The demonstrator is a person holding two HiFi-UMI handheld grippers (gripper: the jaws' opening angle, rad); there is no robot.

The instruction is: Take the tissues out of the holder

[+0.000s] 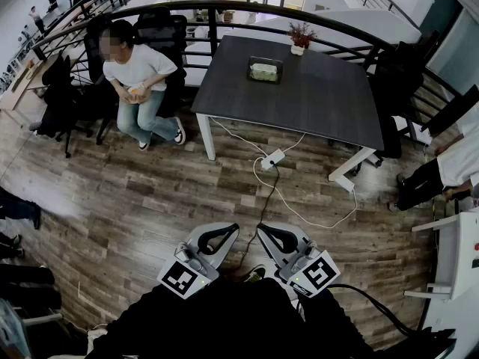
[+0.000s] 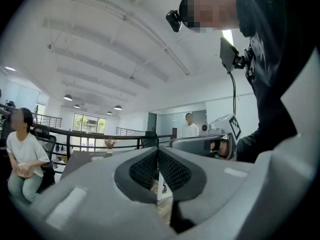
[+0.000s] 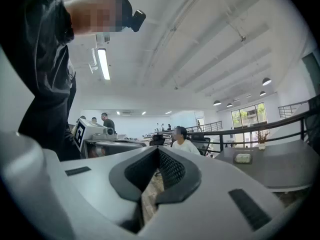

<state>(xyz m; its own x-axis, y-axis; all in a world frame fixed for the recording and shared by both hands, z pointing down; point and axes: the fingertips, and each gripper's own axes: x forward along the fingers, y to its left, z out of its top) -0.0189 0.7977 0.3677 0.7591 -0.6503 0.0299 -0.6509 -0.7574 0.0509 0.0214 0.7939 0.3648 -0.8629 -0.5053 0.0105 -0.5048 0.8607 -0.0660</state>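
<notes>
The tissue holder [image 1: 265, 69], a dark tray with pale tissues in it, sits on the far dark table [image 1: 314, 103]. It also shows small in the right gripper view, the holder [image 3: 243, 158] lying on that table. Both grippers are held low by my body, far from the table, over the wooden floor. My left gripper [image 1: 232, 229] and right gripper [image 1: 263, 231] point forward side by side. In the left gripper view the left gripper [image 2: 158, 152] has its jaws pressed together with nothing between them. The right gripper [image 3: 158, 151] is likewise shut and empty.
A potted plant [image 1: 300, 37] stands at the table's far edge. A seated person [image 1: 138, 77] and black chairs [image 1: 63, 99] are at the left. A power strip [image 1: 272, 158] with cables lies on the floor before the table. A white stand [image 1: 455, 256] and another person's legs [image 1: 426, 182] are at the right.
</notes>
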